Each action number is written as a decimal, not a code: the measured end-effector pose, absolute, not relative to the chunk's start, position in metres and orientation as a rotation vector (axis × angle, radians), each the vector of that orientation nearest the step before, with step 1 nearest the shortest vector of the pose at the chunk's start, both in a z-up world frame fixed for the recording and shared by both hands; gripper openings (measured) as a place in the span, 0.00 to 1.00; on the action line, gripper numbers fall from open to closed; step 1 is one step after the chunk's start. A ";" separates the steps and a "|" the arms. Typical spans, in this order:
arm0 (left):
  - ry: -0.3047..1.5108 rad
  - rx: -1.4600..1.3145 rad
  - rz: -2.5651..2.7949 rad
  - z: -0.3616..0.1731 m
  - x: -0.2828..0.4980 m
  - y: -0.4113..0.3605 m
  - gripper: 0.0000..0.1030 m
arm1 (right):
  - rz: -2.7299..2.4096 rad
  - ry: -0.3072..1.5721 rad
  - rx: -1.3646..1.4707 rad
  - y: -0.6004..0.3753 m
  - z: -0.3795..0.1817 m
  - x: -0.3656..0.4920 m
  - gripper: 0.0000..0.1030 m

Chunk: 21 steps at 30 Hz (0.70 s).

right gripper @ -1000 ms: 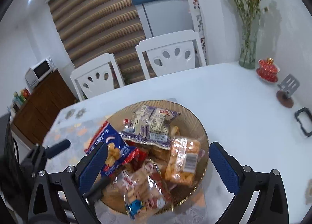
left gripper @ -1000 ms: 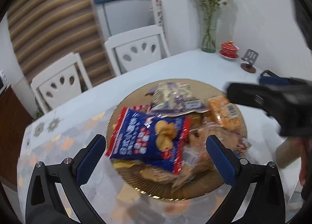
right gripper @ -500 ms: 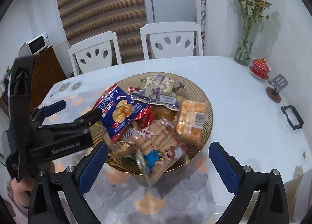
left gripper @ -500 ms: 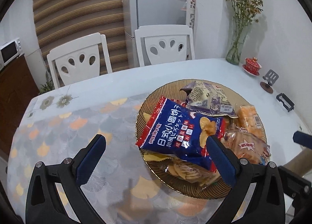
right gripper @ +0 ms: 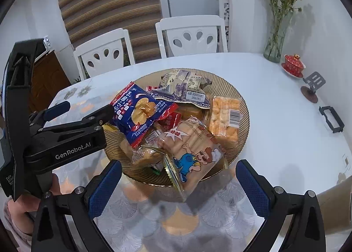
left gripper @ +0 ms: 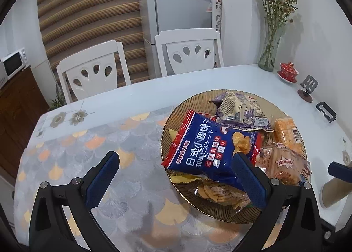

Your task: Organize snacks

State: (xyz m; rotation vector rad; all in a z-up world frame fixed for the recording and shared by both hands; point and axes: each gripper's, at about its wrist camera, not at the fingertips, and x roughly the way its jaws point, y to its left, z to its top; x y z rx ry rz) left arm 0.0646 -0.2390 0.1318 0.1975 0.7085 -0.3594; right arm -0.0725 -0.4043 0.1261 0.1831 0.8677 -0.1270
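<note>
My left gripper (left gripper: 173,177) is spread wide with nothing between its fingers; it hangs over the patterned table mat (left gripper: 88,151), its right finger overlapping the near-left side of the ribbed amber plate (left gripper: 176,120); seen from my right wrist, the left gripper (right gripper: 81,113) reaches in from the left, and one fingertip looks to touch the blue snack bag (right gripper: 140,113), though I cannot tell for sure; the plate (right gripper: 239,96) holds all the snacks in a loose heap: the blue snack bag (left gripper: 211,151) tilted on the left, a purple packet (right gripper: 184,89) at the far side, a clear pack with a cartoon boy (right gripper: 191,153) spilling over the near rim, and an orange cracker pack (right gripper: 224,113) on the right; a yellow wrapper (left gripper: 187,178) and round biscuits (left gripper: 215,192) show beneath the blue bag; my right gripper (right gripper: 178,188) is also fully open and empty, hovering over the mat just before the plate's near rim; the white table (right gripper: 275,124) lies bare to the right of the plate as far as a black clip (right gripper: 332,118), a phone stand (right gripper: 312,85), a red lidded cup (right gripper: 293,65) and a glass vase (right gripper: 275,45) along the wall; two white chairs (right gripper: 191,36) stand at the far edge
</note>
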 end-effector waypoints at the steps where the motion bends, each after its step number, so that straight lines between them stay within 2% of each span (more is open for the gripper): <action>1: 0.704 0.200 -0.361 0.133 0.064 -0.240 1.00 | -0.130 0.870 0.185 -0.404 0.126 -0.073 1.00; 18: 0.738 0.212 -0.405 0.133 0.059 -0.242 1.00 | -0.242 0.854 0.227 -0.391 0.114 -0.083 1.00; 21: 0.788 0.238 -0.447 0.131 0.059 -0.246 1.00 | -0.243 0.859 0.214 -0.381 0.116 -0.087 1.00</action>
